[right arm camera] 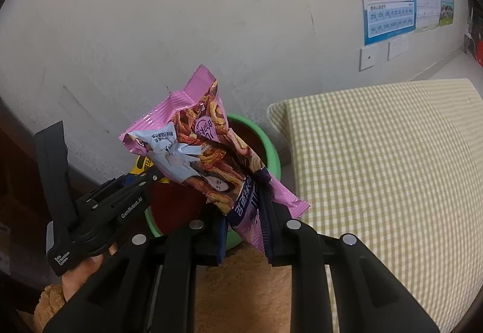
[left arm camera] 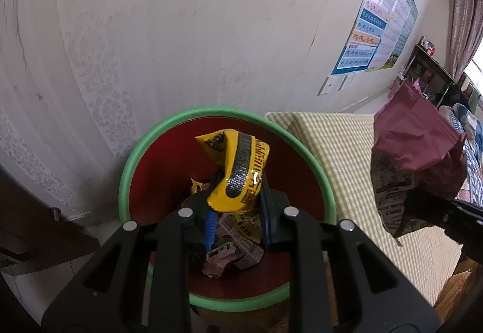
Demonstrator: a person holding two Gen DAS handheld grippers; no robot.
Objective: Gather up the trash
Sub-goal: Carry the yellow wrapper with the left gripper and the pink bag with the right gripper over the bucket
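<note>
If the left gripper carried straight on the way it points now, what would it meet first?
Most likely the crumpled wrappers lying in the green-rimmed bin. The left gripper, shut on the yellow wrapper, aims down into the bin's mouth; depth is uncertain.

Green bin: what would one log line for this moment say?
left gripper: holds yellow wrapper over bin | right gripper: holds pink bag beside it | bin: part filled

Yellow wrapper (left arm camera: pixel 238 173) with black print; pink wrapper (right arm camera: pixel 211 146); bin (left arm camera: pixel 132 170) green-rimmed, red inside; cushion (right arm camera: pixel 377 158) yellow-white checked, right of frame.
</note>
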